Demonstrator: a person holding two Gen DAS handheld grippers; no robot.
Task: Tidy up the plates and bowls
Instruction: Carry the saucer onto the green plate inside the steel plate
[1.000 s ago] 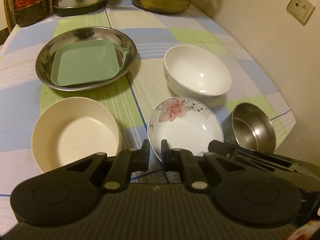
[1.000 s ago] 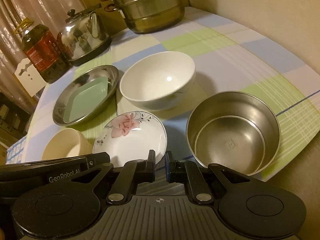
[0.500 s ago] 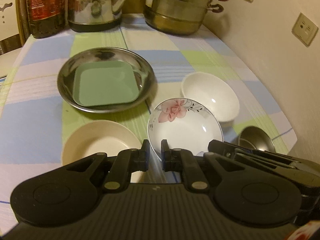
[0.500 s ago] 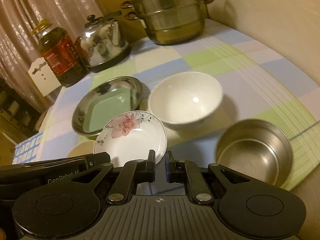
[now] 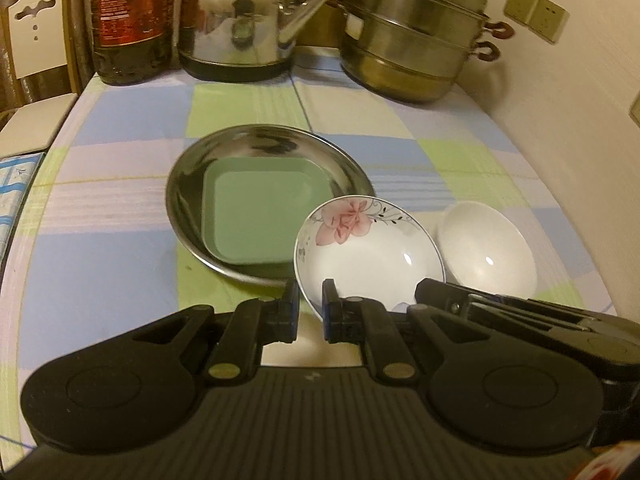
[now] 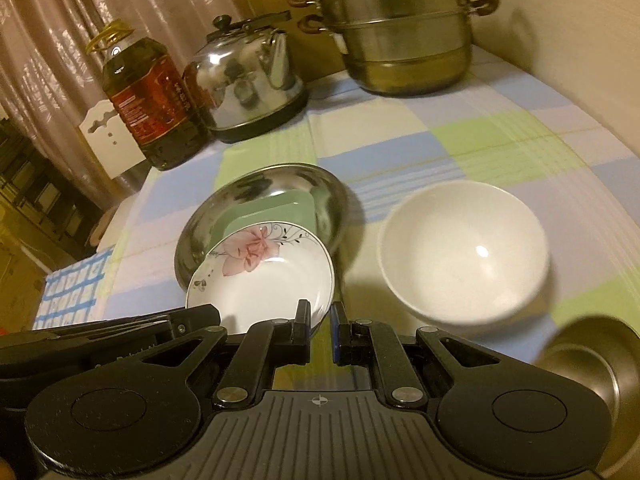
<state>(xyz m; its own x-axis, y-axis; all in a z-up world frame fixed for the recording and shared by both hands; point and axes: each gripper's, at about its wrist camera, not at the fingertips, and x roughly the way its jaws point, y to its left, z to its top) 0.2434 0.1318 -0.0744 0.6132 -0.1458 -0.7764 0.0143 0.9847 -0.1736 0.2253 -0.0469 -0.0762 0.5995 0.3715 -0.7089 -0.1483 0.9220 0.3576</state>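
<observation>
A white plate with a pink flower (image 5: pixel 368 248) (image 6: pixel 260 276) hangs above the checked tablecloth, pinched at its near rim from both sides. My left gripper (image 5: pixel 310 306) is shut on its left rim and my right gripper (image 6: pixel 322 314) on its right rim. Just beyond it lies a round steel dish (image 5: pixel 192 184) (image 6: pixel 280 180) with a green square plate (image 5: pixel 256 220) inside. The flowered plate overlaps the steel dish's near edge in both views. A white bowl (image 5: pixel 486 256) (image 6: pixel 464 248) stands to the right. A steel bowl (image 6: pixel 592 360) sits at the near right.
At the back stand an oil bottle (image 5: pixel 128 20), a steel kettle (image 5: pixel 240 24) and a stacked steamer pot (image 5: pixel 412 40). A wall with sockets (image 5: pixel 536 16) borders the table's right side. A white chair (image 5: pixel 36 40) is off the left edge. Something cream-coloured (image 5: pixel 312 354) shows under my left fingers.
Both grippers have lifted the flowered plate off the table and carried it back and left toward the steel dish. The cream bowl and steel bowl have slid toward the frame edges.
</observation>
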